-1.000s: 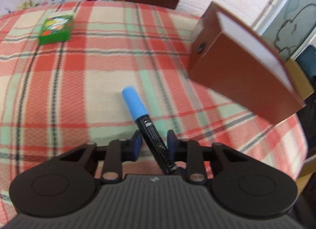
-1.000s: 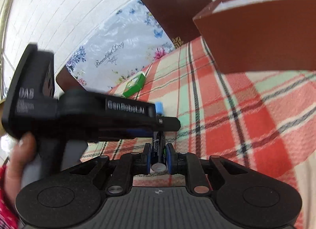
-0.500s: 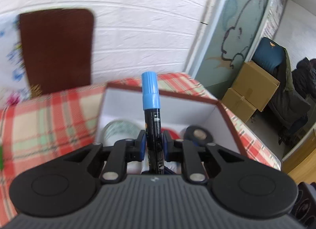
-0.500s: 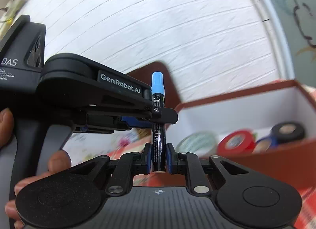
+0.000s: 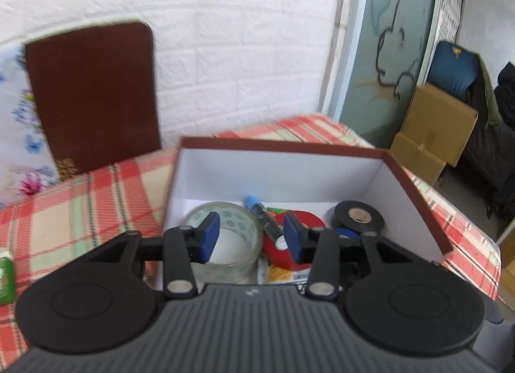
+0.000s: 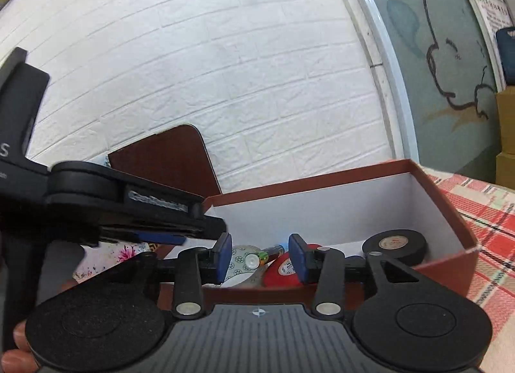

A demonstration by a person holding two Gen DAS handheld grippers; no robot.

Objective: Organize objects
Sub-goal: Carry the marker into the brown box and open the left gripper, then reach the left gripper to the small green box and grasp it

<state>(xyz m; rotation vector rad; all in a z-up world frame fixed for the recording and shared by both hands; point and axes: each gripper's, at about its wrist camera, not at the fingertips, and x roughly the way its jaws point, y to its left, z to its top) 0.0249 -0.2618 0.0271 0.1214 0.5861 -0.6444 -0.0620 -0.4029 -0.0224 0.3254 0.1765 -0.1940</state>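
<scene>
While both grippers gape, marker inside box

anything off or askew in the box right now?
Mostly fine. The blue-capped marker lies slanted in the box, wedged between the clear tape roll and the red tape roll, not flat. Both grippers, left and right, hang open above it.

A brown chair back is seen at the far left against a white brick wall. Cardboard boxes are stacked at the far right, beside a blue chair. The table is covered by a plaid cloth.
</scene>
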